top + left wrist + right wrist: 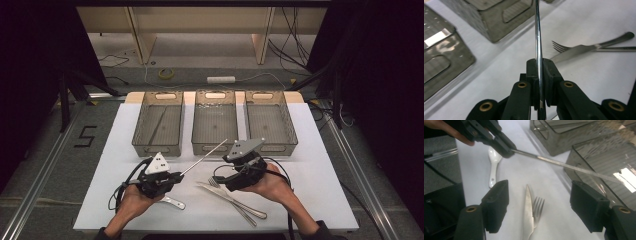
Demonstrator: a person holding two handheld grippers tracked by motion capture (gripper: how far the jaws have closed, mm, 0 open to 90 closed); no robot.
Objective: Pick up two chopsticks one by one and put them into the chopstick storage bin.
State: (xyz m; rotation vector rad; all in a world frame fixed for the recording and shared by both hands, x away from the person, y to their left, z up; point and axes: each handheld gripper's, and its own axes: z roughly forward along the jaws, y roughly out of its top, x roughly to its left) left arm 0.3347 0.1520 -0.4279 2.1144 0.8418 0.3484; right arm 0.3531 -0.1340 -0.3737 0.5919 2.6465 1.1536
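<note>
The left claw (176, 176) is clenched on a thin metal rod, most likely a chopstick (205, 156). In the left gripper view its pads (533, 75) pinch the chopstick (538, 37) at its lower end, and the shaft runs straight out between the jaws. In the high view the chopstick slants up and away to the right, its free tip ending just short of the near edge of the middle bin (215, 122) and close beside the grey plate of the right claw (245, 162).

The right claw is released: in the right gripper view its jaws stand wide apart with nothing between the pads (496, 205), and the chopstick (564, 165) crosses above the gap, clear of both jaws.

A knife (235, 200) and a fork (220, 186) lie together on the white worktop (310, 190) under the right hand (265, 185). A white spoon (493, 167) lies beneath the left claw (499, 142).

Three grey bins stand side by side along the far part of the worktop with narrow gaps between them: left bin (159, 125), middle bin, right bin (270, 122). An open strip of worktop separates their near edges from the claws, and the right side of the worktop is bare out to its edge.
</note>
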